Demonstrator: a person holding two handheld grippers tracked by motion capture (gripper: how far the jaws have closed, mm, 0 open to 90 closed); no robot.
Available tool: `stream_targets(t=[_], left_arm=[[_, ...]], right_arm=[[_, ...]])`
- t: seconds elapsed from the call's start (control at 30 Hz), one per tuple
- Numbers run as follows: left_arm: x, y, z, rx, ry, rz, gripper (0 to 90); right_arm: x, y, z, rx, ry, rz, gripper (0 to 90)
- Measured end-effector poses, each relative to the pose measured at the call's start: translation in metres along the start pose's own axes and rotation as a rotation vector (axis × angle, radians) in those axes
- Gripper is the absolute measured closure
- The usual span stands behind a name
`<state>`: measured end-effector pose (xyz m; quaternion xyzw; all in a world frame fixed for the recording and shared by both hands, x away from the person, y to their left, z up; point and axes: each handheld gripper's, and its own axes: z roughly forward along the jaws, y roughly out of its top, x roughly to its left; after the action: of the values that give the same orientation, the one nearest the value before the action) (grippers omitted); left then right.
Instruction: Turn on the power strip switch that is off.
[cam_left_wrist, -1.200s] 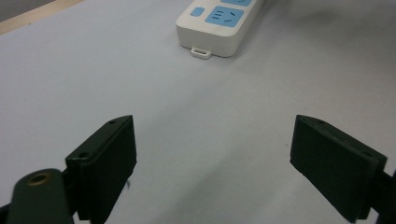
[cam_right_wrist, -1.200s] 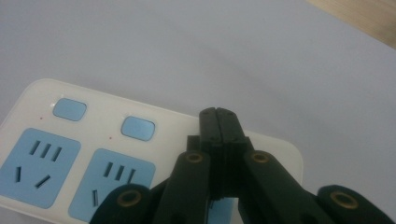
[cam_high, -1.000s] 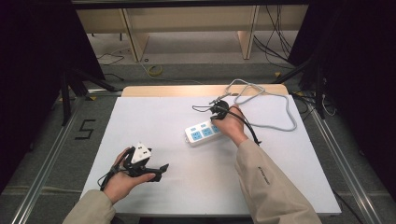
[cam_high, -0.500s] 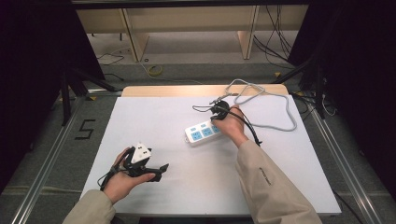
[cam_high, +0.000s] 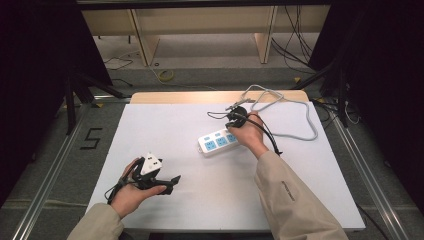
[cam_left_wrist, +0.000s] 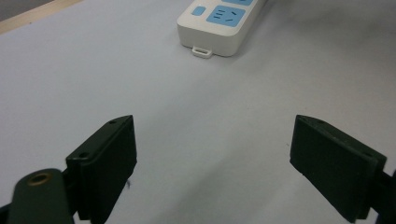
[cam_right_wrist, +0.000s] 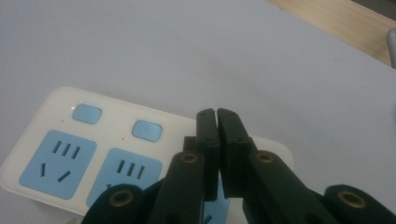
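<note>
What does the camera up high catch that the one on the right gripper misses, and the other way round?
The high view takes in the person's two forearms, the left gripper with jaws apart near the table's front, the right gripper at the power strip's far end, and the grey cable looping behind it. The right gripper view, close up, gives the strip's small blue buttons, the slots in its sockets, and its own black jaws closed together over the strip. Both share the power strip and the white table.

White power strip (cam_high: 218, 142), blue sockets, flat on table, angled.
</note>
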<state>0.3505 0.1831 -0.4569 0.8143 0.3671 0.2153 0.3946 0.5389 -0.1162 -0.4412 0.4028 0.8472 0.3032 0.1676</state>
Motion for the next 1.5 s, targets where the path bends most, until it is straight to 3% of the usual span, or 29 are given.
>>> stream_targets(t=[0.53, 1.5], left_arm=[[0.001, -0.001, 0.000, 0.004, 0.003, 0.000, 14.3], [0.001, -0.001, 0.000, 0.008, 0.010, -0.008, 14.3]], right_arm=[[-0.007, -0.013, -0.022, -0.032, 0.018, 0.011, 74.7], [-0.023, -0.069, -0.086, -0.121, 0.052, 0.039, 47.8]])
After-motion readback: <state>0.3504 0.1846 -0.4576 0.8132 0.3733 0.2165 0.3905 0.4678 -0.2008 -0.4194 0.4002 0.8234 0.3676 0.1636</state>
